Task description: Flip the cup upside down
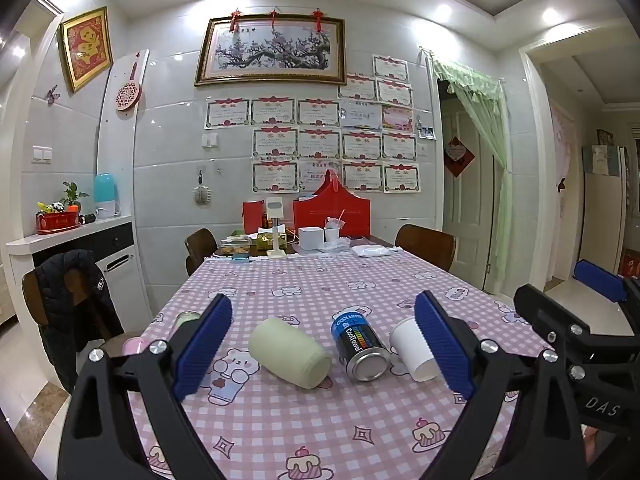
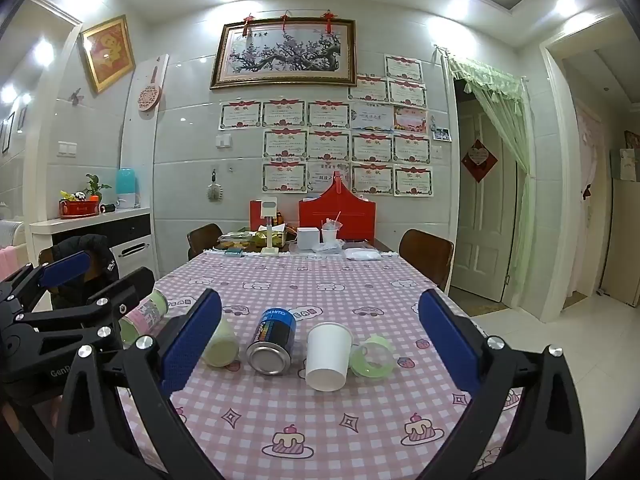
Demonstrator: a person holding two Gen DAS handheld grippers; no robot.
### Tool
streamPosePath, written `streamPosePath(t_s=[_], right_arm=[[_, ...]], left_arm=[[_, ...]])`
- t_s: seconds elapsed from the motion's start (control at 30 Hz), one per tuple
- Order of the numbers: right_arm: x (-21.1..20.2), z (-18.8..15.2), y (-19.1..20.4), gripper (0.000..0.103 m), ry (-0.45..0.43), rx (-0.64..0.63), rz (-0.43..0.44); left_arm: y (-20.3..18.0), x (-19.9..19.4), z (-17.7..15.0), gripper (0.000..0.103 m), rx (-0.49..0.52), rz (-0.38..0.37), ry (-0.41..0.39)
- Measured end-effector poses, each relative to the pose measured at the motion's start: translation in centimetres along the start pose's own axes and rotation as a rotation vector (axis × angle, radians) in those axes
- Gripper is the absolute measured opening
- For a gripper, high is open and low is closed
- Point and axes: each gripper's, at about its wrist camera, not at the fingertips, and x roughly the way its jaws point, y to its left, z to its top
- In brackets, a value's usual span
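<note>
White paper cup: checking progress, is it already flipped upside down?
No, the white paper cup lies on its side on the checked tablecloth.

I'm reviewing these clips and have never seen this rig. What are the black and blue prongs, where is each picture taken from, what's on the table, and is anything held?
The prongs are hand-held grippers, one per hand, each with a camera looking along its fingers. One picture looks out from the left gripper, the other from the right gripper. Both are open and hold nothing. On the checked tablecloth lie a white paper cup, a can, a cream jar, a green tape roll and a pink-labelled jar, all on their sides.
</note>
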Motion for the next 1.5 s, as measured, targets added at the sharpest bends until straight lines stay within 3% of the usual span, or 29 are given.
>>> streamPosePath(t_s=[1.5], right_arm=[[0.50, 0.14, -0.09, 0.095, 0.000, 0.003, 0.003]], left_arm=[[-0.14, 0.38, -0.04, 0.091, 0.006, 0.004, 0.001]])
